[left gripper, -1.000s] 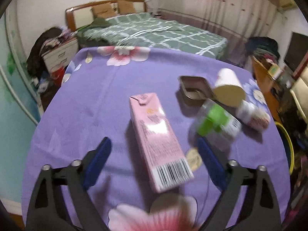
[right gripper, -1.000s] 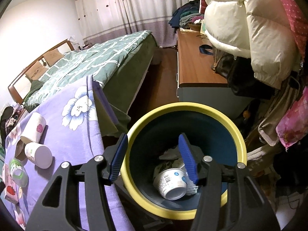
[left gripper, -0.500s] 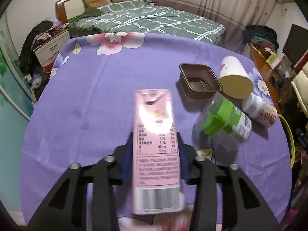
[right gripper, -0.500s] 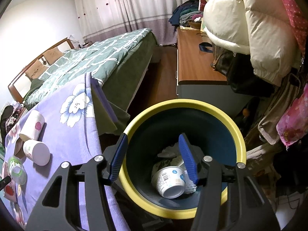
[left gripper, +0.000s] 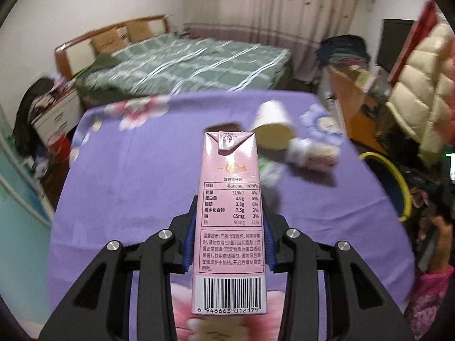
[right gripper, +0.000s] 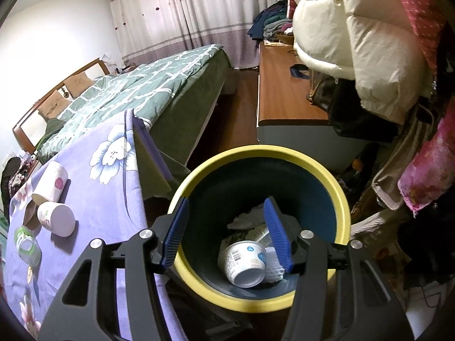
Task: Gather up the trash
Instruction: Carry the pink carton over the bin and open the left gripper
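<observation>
My left gripper [left gripper: 229,227] is shut on a pink milk carton [left gripper: 229,227] and holds it above the purple flowered tablecloth [left gripper: 128,187]. Behind it lie a paper cup [left gripper: 271,126], a small white bottle [left gripper: 311,153] and a green-labelled jar [left gripper: 268,170], partly hidden by the carton. My right gripper [right gripper: 227,224] is open and empty over the yellow-rimmed trash bin [right gripper: 327,179], which holds a white tub [right gripper: 246,262] and crumpled paper. The right wrist view also shows the cup [right gripper: 51,182], a white container [right gripper: 57,218], a brown tray [right gripper: 30,216] and the jar [right gripper: 27,245] on the tablecloth [right gripper: 108,199].
A bed with a green quilt [left gripper: 184,65] stands beyond the table. The bin's yellow rim [left gripper: 398,182] shows at the table's right edge. A wooden desk [right gripper: 281,85] and hanging coats [right gripper: 355,34] crowd the right side.
My left gripper closed on the pink carton and lifted it off the tablecloth, tilting up to face the room. The right gripper stayed open over the bin.
</observation>
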The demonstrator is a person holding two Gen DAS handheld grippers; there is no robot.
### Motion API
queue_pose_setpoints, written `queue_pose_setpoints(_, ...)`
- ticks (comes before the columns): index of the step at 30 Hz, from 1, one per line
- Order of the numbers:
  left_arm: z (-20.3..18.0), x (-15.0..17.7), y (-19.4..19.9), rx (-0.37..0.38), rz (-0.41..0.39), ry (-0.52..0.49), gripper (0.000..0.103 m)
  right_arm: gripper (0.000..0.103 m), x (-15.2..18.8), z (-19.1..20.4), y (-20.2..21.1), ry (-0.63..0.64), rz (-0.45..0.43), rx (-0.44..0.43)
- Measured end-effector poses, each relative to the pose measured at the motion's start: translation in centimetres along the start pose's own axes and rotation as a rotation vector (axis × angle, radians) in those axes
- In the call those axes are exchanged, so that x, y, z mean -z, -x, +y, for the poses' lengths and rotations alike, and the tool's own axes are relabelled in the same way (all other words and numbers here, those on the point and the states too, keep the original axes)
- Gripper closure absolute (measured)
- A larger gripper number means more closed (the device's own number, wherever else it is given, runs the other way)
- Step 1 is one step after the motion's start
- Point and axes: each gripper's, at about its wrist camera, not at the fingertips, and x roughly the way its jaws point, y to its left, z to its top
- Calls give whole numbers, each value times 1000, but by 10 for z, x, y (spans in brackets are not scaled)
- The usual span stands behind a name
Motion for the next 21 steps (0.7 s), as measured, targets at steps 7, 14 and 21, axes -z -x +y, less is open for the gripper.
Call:
queue_pose_setpoints(7,-77,-26,1,164,-33,-115,65,50,5,-23,19,-11,-25,17)
queue_pose_setpoints(14,-179,-50,-38,332,1,-233,65,50,11,-51,31,-23,-40,59)
queue_pose_setpoints(21,-271,-61,-87,432,60,-318,65,50,13,-77,25,-48,-25,91)
